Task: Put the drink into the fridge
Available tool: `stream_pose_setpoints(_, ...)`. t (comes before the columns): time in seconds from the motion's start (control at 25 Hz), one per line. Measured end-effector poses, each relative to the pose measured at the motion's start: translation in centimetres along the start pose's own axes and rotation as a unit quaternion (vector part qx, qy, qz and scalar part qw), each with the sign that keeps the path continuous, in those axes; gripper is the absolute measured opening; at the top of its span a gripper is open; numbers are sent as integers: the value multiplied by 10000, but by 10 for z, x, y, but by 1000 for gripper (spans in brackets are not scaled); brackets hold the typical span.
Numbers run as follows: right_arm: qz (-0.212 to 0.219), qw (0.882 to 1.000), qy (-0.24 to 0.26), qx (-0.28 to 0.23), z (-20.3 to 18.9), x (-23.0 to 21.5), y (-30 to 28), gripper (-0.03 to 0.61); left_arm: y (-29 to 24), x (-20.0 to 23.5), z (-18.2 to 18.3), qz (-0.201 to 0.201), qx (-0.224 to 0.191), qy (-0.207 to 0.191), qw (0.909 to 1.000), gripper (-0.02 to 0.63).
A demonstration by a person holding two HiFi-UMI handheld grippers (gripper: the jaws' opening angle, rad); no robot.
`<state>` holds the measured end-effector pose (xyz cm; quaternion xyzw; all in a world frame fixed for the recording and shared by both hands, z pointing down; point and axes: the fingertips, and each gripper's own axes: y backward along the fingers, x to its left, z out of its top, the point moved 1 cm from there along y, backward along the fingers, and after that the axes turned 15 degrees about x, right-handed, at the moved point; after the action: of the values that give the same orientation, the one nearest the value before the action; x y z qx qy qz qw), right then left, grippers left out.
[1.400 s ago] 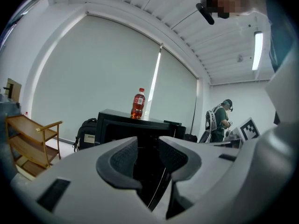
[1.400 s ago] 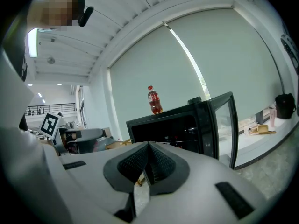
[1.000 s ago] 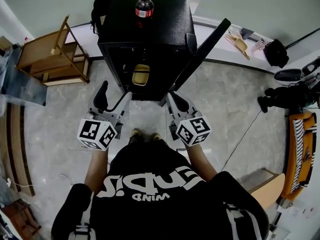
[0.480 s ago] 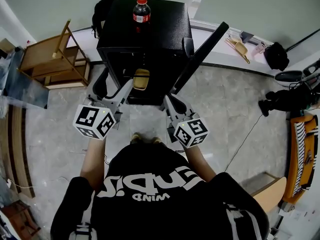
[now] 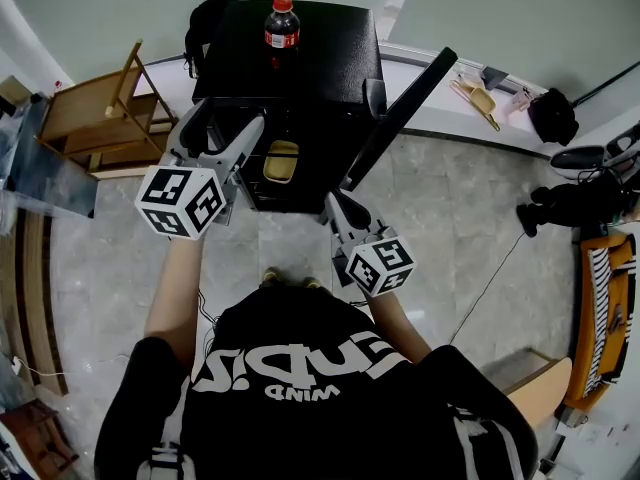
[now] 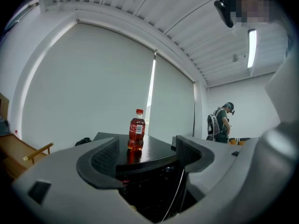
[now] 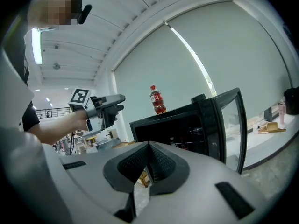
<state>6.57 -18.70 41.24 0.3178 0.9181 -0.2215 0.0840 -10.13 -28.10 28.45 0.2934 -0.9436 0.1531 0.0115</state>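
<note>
The cola bottle [image 5: 281, 23] stands on top of the fridge [image 5: 335, 63], near its back edge. The left gripper [image 5: 222, 126] points at it with fingers [image 6: 100, 160] spread. The right gripper [image 5: 336, 204] has its fingers [image 7: 135, 164] pressed together on nothing. A grasp too high could tip the bottle off.

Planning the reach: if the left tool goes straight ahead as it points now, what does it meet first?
Likely the cola bottle standing on the black fridge, framed between the left tool's open jaws; depth is unclear.
</note>
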Motion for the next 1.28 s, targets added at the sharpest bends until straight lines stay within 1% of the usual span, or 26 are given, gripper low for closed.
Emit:
stream_pose_setpoints(0.24,-23,10000,19,2,1,-5,3,25,-29,11,19,134,-15,-162,9998,374)
stream_pose_setpoints(0.8,-213,9997,-76,-95,5,-24,6,25,-108,24,49,140,181,-349,9991,374)
stream_pose_setpoints(1.28,-441,9988,-194,-126,9,-46,10,25,-165,37,53,201,482,-446,9976,374)
